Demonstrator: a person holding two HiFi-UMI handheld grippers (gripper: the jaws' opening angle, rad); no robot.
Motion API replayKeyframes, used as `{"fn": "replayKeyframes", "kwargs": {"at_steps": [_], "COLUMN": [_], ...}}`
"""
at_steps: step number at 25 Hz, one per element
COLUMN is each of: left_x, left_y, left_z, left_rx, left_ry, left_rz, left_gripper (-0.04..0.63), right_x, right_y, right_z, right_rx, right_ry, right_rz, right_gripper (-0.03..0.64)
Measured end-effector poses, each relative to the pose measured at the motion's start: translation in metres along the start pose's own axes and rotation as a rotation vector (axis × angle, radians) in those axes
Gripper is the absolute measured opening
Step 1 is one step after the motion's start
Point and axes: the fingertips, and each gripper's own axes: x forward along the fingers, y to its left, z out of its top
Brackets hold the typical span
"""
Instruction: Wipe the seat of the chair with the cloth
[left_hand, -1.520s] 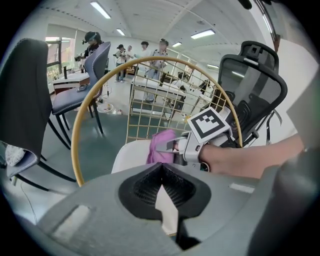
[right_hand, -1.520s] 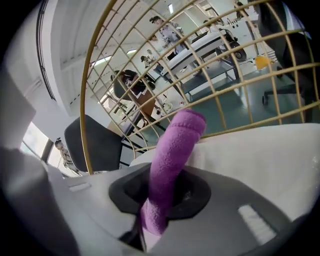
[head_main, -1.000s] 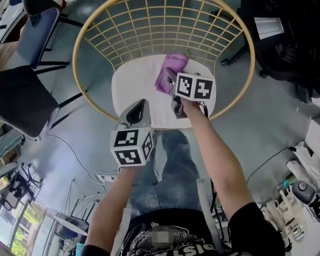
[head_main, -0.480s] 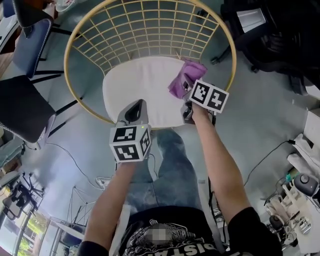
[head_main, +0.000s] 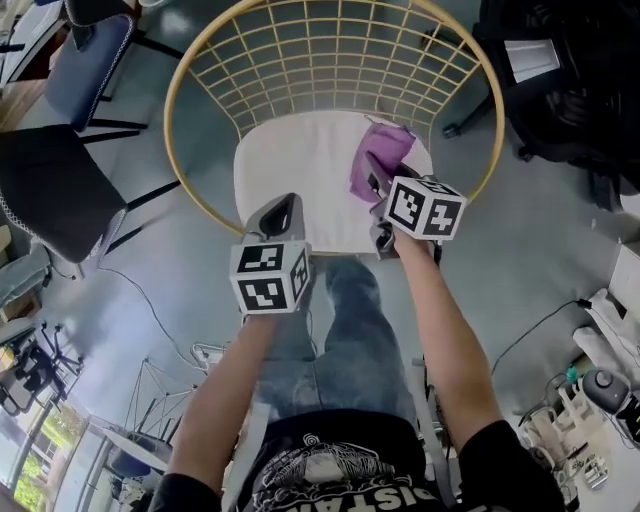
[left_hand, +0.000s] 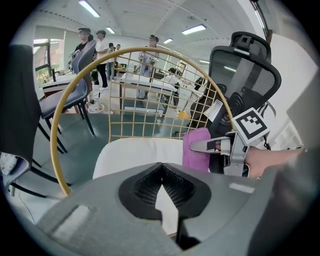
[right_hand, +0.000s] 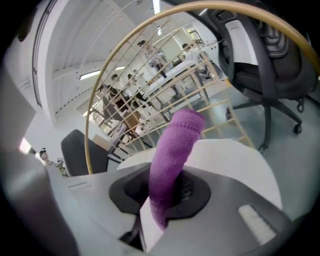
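Note:
The chair has a gold wire back (head_main: 300, 60) and a round white seat (head_main: 295, 170). A purple cloth (head_main: 378, 160) lies on the right part of the seat, with my right gripper (head_main: 375, 185) shut on its near end. In the right gripper view the cloth (right_hand: 175, 150) rises out of the shut jaws of that gripper (right_hand: 162, 200), over the seat (right_hand: 230, 155). My left gripper (head_main: 285, 205) hovers at the seat's front edge, shut and empty. The left gripper view shows its jaws closed (left_hand: 161, 186), with the cloth (left_hand: 196, 150) and seat (left_hand: 135, 152) beyond.
A black office chair (head_main: 560, 90) stands close on the right. A dark chair (head_main: 50, 200) and a blue one (head_main: 90, 50) stand on the left. The person's jeans-clad legs (head_main: 340, 320) are just in front of the seat. Cables lie on the grey floor (head_main: 140, 300).
The right gripper has dragged the cloth from the seat's middle back toward its right side. The left gripper has stayed at the front edge.

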Motion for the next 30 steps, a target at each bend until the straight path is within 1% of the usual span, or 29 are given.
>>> {"fn": "replayKeyframes", "kwargs": {"at_steps": [4,8,10,13,16,20,25,30], "left_x": [-0.01,-0.027,-0.035,-0.048,-0.056,-0.057,-0.047,-0.035], "left_y": [0.03,0.066,0.08,0.095,0.106,0.112,0.097,0.072], "left_z": [-0.002,-0.009,-0.014,-0.022,-0.025,-0.027,-0.024,-0.023], "left_rx": [-0.008,-0.041,-0.054,-0.072,-0.081,-0.082,-0.067,-0.026], "left_ry": [-0.001,0.002,0.002,0.003,0.001,0.003,0.004,0.019], "left_rz": [0.036,0.091,0.11,0.129,0.134,0.129,0.1,0.054], "left_gripper": [-0.009,-0.009,-0.009,-0.009,-0.009,-0.009,-0.011,-0.011], "right_x": [0.033,0.066,0.078,0.09,0.101,0.107,0.099,0.084], "right_y": [0.073,0.137,0.162,0.188,0.2,0.195,0.165,0.12], "right_z": [-0.026,-0.062,-0.079,-0.098,-0.108,-0.113,-0.112,-0.108], "right_rx": [-0.056,-0.1,-0.115,-0.11,-0.107,-0.118,-0.114,-0.097], "right_ry": [0.061,0.144,0.178,0.208,0.226,0.234,0.241,0.234], "right_rz": [0.142,0.27,0.318,0.36,0.365,0.335,0.287,0.207], "right_gripper": [0.064,0.064,0.064,0.064,0.064,0.064,0.063,0.063]}}
